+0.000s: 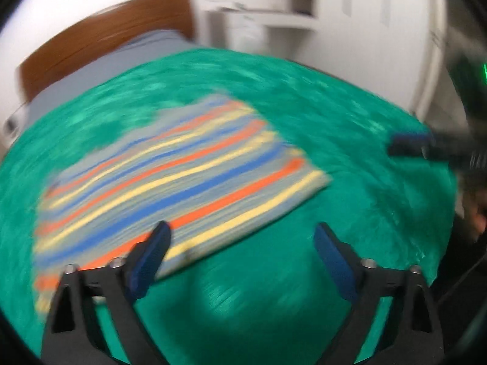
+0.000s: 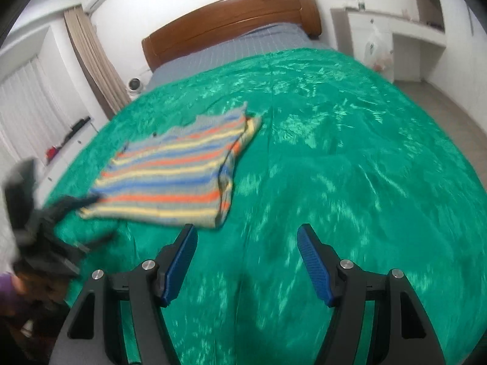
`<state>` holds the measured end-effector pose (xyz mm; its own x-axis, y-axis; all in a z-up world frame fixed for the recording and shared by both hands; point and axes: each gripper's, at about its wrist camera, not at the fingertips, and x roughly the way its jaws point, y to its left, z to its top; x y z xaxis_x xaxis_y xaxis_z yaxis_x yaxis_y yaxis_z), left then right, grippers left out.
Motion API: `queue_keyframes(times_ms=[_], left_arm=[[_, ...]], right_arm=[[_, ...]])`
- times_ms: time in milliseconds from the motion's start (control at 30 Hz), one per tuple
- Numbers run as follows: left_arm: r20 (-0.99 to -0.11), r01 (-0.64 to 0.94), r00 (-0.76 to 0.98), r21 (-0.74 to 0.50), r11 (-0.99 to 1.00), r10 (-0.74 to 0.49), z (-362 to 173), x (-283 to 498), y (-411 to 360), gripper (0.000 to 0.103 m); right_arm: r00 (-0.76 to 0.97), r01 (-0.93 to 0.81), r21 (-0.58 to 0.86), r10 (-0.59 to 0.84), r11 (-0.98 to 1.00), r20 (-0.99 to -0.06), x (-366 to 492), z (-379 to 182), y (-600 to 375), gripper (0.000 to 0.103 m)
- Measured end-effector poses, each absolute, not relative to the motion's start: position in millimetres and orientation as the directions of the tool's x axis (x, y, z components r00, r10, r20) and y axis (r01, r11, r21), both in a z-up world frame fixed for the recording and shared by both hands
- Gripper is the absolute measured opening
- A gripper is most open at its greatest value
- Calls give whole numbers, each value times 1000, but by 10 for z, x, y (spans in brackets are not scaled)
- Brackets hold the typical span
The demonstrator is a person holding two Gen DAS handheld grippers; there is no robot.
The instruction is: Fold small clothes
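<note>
Shirt point(image 2: 173, 179) lying folded on green blanket point(image 2: 350, 167); I'm holding left gripper point(image 1: 242, 238) & right gripper point(image 2: 246, 238) w/ fingers spread, gripping nothing.

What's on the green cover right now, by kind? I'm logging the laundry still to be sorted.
Striped garment, lying folded: 1
Tools above the cover, both open and empty: 2, the left tool and the right tool
Total: 3
</note>
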<state>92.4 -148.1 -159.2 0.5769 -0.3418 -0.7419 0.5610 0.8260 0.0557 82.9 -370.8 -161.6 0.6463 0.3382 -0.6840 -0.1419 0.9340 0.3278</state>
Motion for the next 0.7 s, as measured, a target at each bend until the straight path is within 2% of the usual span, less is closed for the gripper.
queue_keyframes(times_ms=[67,167,200,233,433,500,533,600,633,700], left_arm=[[-781,614,536,100,783,-321,-1779,1059,-1867,84],[-776,635,556,167,754,-296,-1936,1156,-2157,56],[-767,635,562,159,756,-311,-1928,1163,-2174,26],[-763,633,562,148,760,-319,-1921,1183,-2169,5],[-744,603,549,36,797,-382,-1846,1229,-2034,3],[-735,598,552,19,801,-395,-1815,1184,-2041,3],[-730,593,552,5,805,-402,-1798,1180,-2028,3],[-720,577,551,-37,816,-422,-1751,1180,-1952,3],[-710,559,556,-67,827,-433,-1706,1186,-1868,3],[-682,510,576,-132,850,-451,-1587,1190,-1624,3]], right_arm=[[611,-159,390,401,907,-683,1042,-1618,-3819,68],[532,-173,479,491,861,-690,1482,-1698,-3954,68],[501,-179,512,526,840,-687,1619,-1746,-3984,68],[475,-188,539,556,821,-682,1741,-1786,-3986,68],[295,-199,646,673,737,-678,2742,-2137,-3752,64],[287,-160,671,685,724,-670,3028,-2252,-3654,64],[290,-131,697,700,705,-653,3164,-2319,-3605,60],[309,-101,736,724,669,-616,3362,-2389,-3497,31],[322,-95,718,704,689,-633,3402,-2375,-3454,8],[349,-127,673,667,729,-658,3405,-2236,-3318,8]])
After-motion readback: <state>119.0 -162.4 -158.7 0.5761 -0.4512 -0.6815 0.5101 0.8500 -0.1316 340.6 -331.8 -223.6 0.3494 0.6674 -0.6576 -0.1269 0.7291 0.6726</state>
